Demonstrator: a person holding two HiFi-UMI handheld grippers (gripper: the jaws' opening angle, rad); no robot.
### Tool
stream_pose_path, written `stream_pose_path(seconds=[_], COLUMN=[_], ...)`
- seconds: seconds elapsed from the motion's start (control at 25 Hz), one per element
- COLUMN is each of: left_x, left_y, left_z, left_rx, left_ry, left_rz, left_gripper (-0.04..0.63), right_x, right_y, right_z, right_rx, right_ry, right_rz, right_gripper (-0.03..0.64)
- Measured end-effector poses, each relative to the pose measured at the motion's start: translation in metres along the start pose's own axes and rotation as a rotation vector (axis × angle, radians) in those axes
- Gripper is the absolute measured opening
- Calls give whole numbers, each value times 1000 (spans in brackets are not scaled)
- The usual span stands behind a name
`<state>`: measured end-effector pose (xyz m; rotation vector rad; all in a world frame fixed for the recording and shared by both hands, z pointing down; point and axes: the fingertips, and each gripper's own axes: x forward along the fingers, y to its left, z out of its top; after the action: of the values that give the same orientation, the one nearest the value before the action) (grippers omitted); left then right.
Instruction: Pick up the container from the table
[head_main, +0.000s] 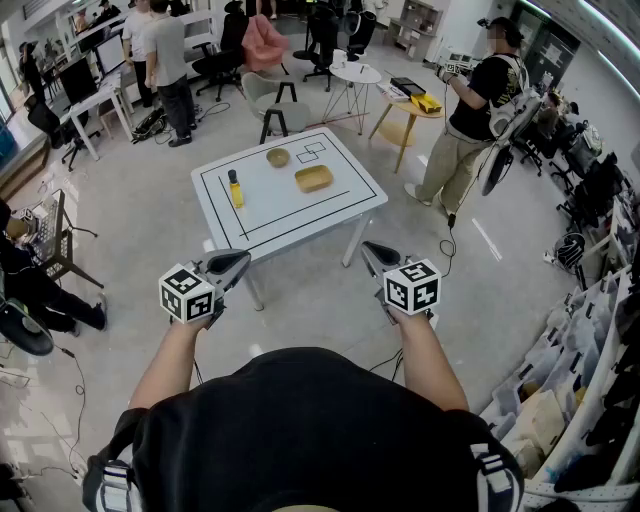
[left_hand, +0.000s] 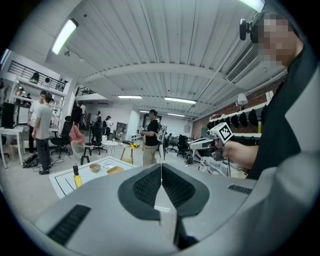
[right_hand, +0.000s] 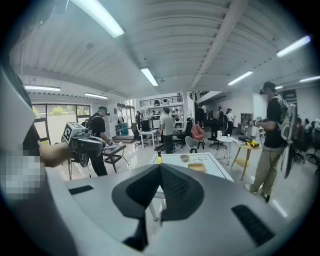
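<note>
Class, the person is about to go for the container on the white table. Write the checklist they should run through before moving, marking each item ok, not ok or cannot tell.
1. The container lies flat on the white table with nothing on top: ok.
2. The yellow bottle and small bowl stand apart from the container: ok.
3. The left gripper and right gripper are empty: ok.
4. Jaws apart, ready to grasp: not ok, both pairs are together.
5. Grippers within reach of the container: not ok, they are held well short of the table.
6. Container empty inside: cannot tell from this far.
</note>
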<state>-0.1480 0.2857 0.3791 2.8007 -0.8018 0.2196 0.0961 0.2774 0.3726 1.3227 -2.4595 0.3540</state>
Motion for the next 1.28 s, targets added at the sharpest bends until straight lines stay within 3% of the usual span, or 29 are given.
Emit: stream_pose_path(seconds=[0.68,1.28], left_x=[-21,8], left_y=[15,37], left_z=[-12,-19], left_rx=[-26,-49], left_ry=[-15,8], left_rz=[23,32], left_gripper=[9,9], right_x=[14,50], right_y=[-2,-28], right_z=[-13,-12], right_rx=[58,65], right_ry=[-21,-3], right_rz=[-71,-60], right_gripper=[6,6])
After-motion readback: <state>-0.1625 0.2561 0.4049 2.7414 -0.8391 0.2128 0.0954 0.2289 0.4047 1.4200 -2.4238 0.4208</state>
